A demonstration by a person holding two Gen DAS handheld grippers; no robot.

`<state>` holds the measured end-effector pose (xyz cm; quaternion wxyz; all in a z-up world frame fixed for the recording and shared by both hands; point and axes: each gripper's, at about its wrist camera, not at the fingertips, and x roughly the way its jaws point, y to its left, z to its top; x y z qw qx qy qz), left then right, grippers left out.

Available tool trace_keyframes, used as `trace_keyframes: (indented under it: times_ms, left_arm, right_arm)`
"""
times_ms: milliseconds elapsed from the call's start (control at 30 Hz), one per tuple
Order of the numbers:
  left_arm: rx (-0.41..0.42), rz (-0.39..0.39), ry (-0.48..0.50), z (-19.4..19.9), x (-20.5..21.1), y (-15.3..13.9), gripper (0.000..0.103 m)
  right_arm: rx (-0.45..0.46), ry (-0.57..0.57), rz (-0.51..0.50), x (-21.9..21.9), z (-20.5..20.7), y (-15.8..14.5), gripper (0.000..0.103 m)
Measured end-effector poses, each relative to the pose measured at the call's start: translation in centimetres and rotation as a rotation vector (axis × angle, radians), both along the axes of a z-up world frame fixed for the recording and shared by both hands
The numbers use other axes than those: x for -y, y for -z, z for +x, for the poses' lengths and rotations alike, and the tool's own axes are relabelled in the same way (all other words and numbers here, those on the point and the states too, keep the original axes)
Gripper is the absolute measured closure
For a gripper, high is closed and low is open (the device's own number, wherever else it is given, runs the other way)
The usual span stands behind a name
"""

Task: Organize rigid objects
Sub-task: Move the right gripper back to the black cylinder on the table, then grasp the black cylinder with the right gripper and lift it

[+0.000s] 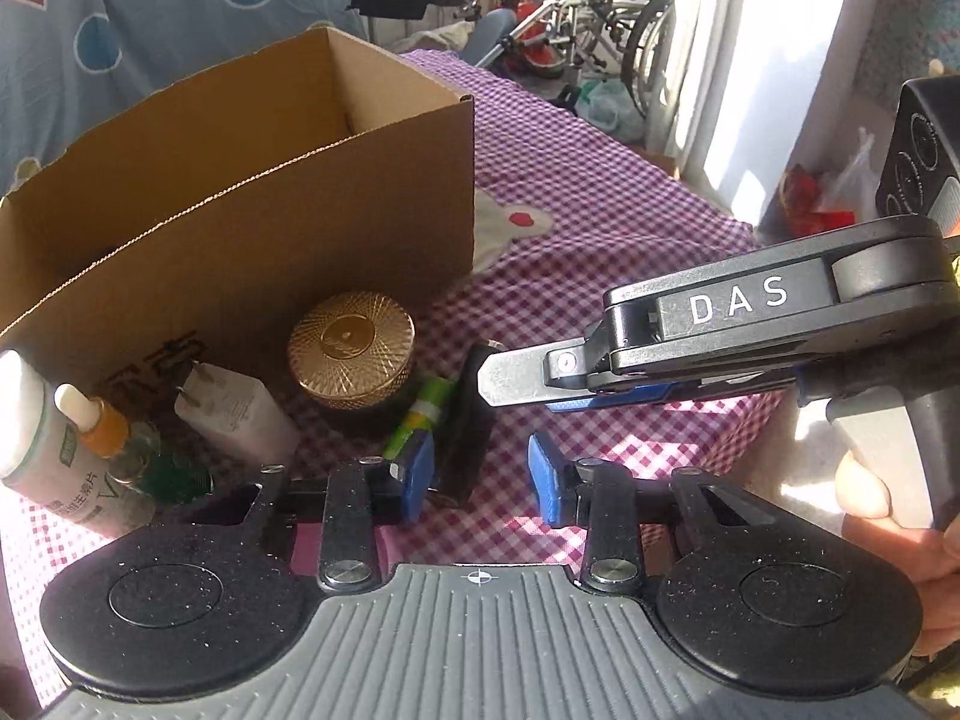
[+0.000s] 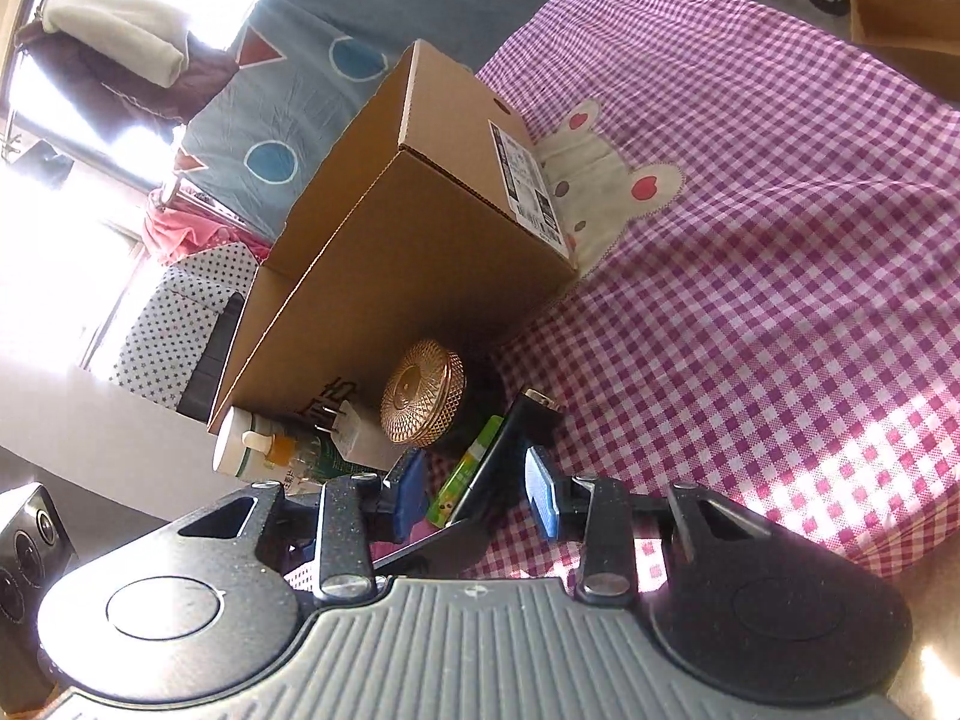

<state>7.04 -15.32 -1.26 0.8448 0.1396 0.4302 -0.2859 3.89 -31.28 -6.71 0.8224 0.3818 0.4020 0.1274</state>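
Left gripper (image 1: pixel 480 474): angling steeply down, jaws apart, gripping nothing, straddling the near end of the black bar (image 1: pixel 471 420).
Right gripper (image 2: pixel 480 492): tilting down, jaws apart around the same bar (image 2: pixel 510 456), contact unclear.
Black bar: lying on the checked cloth (image 1: pixel 600 192) beside the cardboard box (image 1: pixel 240 228), long axis pointing away.

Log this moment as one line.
left gripper open near black block | right gripper open, straddling black block | cardboard box behind
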Motion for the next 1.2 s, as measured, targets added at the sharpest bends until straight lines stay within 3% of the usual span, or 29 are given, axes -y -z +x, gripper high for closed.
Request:
trace_keyframes:
  times_ms: [267, 800, 1200]
  left_arm:
    - [-0.015, 0.042, 0.021, -0.1, 1.3, 0.9, 0.070]
    - [-0.050, 0.068, 0.022, -0.4, 3.4, 1.1, 0.070]
    - [0.032, 0.115, -0.002, -0.9, 3.9, 1.1, 0.069]
  right_arm:
    - [-0.009, 0.017, 0.035, 1.0, 0.9, 1.2, 0.064]
    - [0.011, 0.050, 0.085, 2.6, -0.2, 1.0, 0.064]
    - [0.023, 0.061, 0.100, 3.5, -0.9, 0.9, 0.063]
